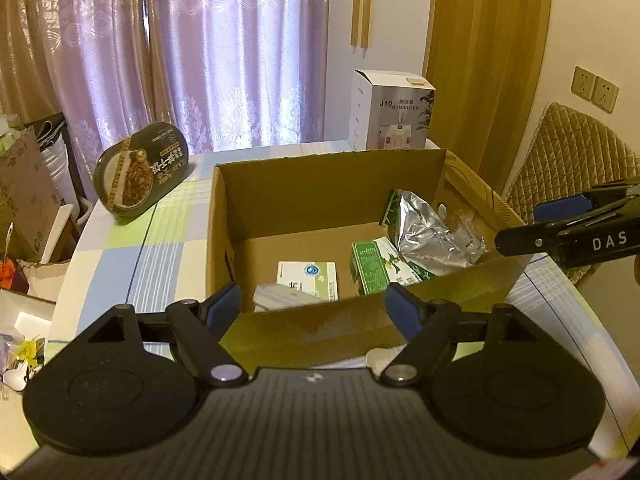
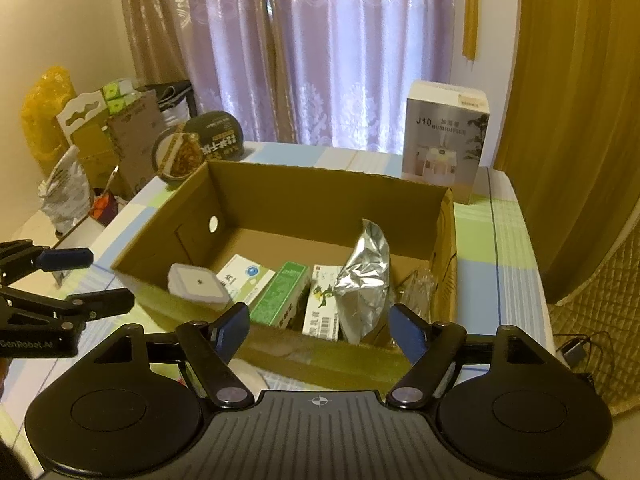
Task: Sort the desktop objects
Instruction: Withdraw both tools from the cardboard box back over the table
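Observation:
An open cardboard box (image 1: 320,200) (image 2: 320,204) stands on the checked tablecloth just ahead of both grippers. Inside lie a crumpled silver foil bag (image 1: 424,232) (image 2: 364,276), a green carton (image 1: 372,268) (image 2: 284,292), a white flat packet (image 1: 308,276) (image 2: 248,276) and a white square item (image 2: 196,284). My left gripper (image 1: 314,306) (image 2: 110,280) is open and empty at the box's near wall. At the box's right side my right gripper (image 2: 320,326) (image 1: 520,224) hangs open, also empty. An oval food bowl (image 1: 140,168) (image 2: 196,148) leans on the table left of the box.
A white humidifier box (image 1: 394,116) (image 2: 444,140) stands upright behind the box's far right corner. A quilted chair (image 1: 572,160) is at the table's right. Cartons and bags (image 2: 100,148) crowd the left side. A cable (image 2: 576,352) lies by the right edge.

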A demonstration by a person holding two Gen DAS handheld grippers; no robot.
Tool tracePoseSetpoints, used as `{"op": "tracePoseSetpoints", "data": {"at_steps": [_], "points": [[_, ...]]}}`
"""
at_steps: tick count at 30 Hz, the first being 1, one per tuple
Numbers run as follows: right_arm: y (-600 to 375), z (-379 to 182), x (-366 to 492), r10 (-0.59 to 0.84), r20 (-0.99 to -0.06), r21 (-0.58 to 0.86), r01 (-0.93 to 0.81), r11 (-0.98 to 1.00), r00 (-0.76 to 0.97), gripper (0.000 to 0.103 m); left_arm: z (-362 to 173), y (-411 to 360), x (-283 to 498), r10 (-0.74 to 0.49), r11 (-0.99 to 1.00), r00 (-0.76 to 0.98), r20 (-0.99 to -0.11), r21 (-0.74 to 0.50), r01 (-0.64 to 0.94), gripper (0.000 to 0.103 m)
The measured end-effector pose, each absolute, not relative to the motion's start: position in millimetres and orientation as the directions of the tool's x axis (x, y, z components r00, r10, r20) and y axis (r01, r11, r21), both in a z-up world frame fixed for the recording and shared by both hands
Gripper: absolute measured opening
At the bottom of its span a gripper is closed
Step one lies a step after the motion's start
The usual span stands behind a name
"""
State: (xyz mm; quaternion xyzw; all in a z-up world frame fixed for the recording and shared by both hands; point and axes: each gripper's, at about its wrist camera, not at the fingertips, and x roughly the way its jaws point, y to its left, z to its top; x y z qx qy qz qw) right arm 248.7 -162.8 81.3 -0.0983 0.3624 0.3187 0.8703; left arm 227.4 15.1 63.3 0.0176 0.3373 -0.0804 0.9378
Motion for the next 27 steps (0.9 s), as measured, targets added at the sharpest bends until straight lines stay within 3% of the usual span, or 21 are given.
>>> {"op": "tracePoseSetpoints", "data": {"at_steps": [5, 27], "points": [[-172.5, 73.8, 228.9, 0.479, -0.702, 0.051, -0.634, 0.771, 0.526, 0.076, 65.4, 19.8, 200.3, -0.139, 0.988, 0.767, -0.627, -0.033, 0.152, 0.083], [-188.0, 11.2, 175.1, 0.44, -0.783, 0.035, -0.675, 0.737, 0.44, 0.076, 14.6, 29.9, 124.2, -0.136, 0.99, 0.698, -0.703, -0.077, 0.115, 0.084]]}}
